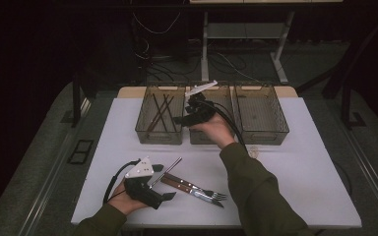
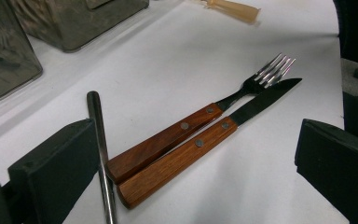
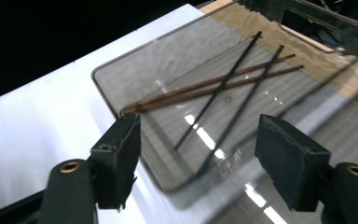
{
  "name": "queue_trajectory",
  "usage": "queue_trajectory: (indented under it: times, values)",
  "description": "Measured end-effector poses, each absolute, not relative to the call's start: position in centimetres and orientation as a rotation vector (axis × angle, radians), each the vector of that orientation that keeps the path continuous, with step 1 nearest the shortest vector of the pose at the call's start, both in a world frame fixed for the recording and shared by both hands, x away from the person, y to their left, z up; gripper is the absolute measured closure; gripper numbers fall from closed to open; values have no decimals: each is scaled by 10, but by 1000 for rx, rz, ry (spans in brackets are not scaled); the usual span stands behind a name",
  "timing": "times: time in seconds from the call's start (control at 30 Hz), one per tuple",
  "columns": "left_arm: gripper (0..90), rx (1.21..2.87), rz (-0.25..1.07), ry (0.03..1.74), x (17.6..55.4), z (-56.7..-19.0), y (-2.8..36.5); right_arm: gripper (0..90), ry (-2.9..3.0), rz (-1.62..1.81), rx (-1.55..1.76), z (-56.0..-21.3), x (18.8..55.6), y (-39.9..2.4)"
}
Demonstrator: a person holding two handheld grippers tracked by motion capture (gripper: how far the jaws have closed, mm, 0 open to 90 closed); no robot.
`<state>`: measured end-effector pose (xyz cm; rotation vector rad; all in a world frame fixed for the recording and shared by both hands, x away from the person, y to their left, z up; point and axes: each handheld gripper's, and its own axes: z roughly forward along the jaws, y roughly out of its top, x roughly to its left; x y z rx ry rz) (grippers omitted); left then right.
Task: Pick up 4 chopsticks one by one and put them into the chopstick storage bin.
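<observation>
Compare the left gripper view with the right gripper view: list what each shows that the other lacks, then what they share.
Left gripper view alone: a wooden-handled fork and knife lying side by side, and a metal rod against one jaw of the open left claw.

Right gripper view alone: two brown chopsticks and two black chopsticks, crossed inside a clear bin, below the open right claw.

Both: the white tabletop and clear bins.

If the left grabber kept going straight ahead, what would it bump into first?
Most likely the wooden handles of the fork and knife, lying side by side between the open left gripper jaws. A metal rod already sits against one jaw; depth is hard to judge.
</observation>
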<state>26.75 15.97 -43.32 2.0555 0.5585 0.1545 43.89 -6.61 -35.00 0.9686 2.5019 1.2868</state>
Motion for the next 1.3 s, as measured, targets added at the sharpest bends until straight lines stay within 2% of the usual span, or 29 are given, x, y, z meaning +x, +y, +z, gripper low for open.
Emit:
queue_trajectory:
  times: [0.43, 0.9, 1.27, 1.3]
  values:
    - [0, 2064, 151, 570, 268, -434, 161, 242, 2448, 1328, 953, -347, 399, -132]
    - [0, 2067, 157, 573, 268, -434, 161, 190, 2392, 1361, 958, -354, 365, -179]
    - [0, 2064, 165, 576, 269, -434, 162, 168, 2346, 1320, 983, -384, 333, -209]
    - [0, 2063, 163, 581, 269, -434, 162, 146, 2341, 1316, 989, -389, 330, -213]
